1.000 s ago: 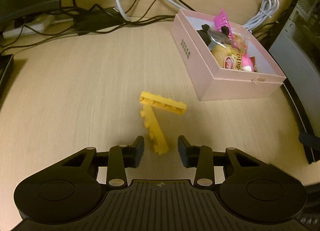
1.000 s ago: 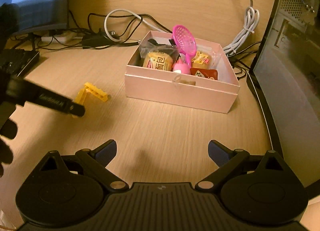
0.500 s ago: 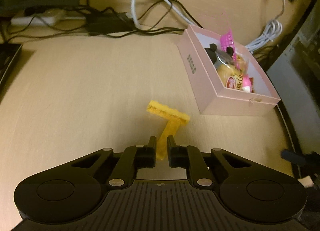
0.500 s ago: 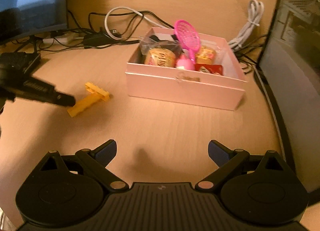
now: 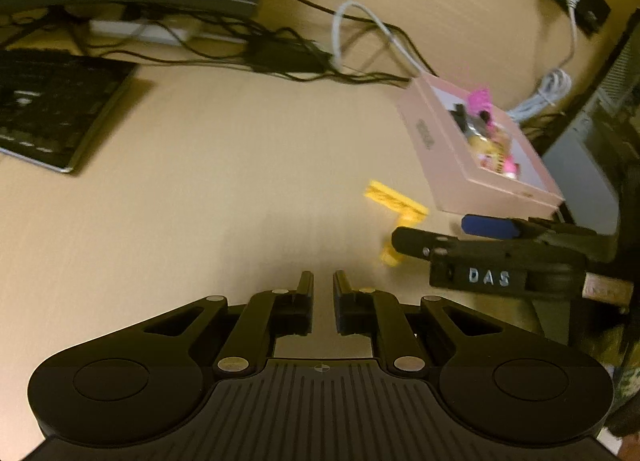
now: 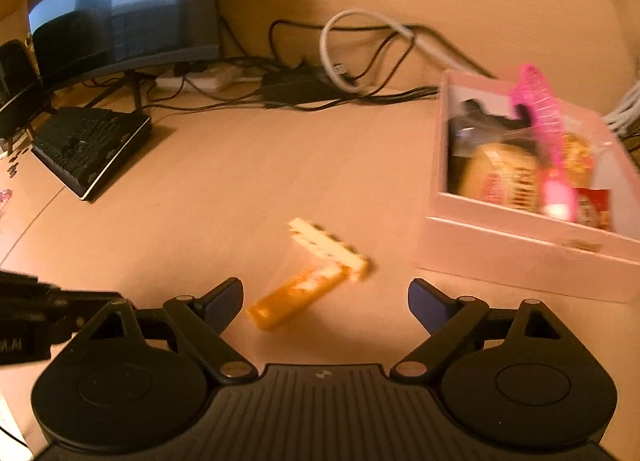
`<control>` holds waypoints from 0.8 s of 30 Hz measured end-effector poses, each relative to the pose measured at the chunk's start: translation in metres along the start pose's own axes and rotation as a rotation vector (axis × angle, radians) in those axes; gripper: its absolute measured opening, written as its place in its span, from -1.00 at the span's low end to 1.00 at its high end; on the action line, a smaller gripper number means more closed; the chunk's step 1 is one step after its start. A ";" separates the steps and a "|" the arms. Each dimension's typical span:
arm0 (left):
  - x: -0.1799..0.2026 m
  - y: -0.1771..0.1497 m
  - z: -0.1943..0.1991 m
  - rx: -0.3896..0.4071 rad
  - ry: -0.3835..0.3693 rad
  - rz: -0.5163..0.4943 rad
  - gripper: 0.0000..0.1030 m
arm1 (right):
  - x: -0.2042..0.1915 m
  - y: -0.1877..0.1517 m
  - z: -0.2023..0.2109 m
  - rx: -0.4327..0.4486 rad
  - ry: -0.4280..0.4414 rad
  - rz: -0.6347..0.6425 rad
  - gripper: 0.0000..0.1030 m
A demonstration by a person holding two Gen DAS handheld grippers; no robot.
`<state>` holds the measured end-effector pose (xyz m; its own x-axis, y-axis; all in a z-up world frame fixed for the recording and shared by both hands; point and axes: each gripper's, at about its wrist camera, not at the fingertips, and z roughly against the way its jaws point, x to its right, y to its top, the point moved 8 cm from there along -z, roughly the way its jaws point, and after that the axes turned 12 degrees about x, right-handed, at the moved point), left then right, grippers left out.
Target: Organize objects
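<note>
Bare desk [image 6: 248,189] around yellow bricks [image 6: 316,273]; pink box [image 6: 520,257] blocks right, keyboard [image 6: 88,145] left.

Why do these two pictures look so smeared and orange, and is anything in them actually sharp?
Left wrist view: warm dim light, pink box and yellow brick piece streaked by motion blur. Right wrist view: redder cast, yellow piece washed out and smeared. Only each hand-held gripper's own body looks sharp; fisheye bends the desk edges.

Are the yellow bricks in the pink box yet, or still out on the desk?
Out. The yellow bricks lie on the desk, beside the pink box and apart from it, between the open right gripper's fingers.
</note>
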<state>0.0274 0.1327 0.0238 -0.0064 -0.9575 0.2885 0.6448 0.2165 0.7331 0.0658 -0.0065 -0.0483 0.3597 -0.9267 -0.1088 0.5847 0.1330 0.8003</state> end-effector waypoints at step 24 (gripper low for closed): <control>0.049 0.006 -0.049 -0.026 -0.129 -0.135 -0.70 | 0.103 -0.045 0.058 -0.048 -0.256 0.033 0.08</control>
<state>0.0679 0.0781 0.0122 -0.1909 -0.9448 0.2664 0.6511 0.0812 0.7546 0.0343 -0.1286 -0.0609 0.1871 -0.9795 0.0745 0.6116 0.1755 0.7714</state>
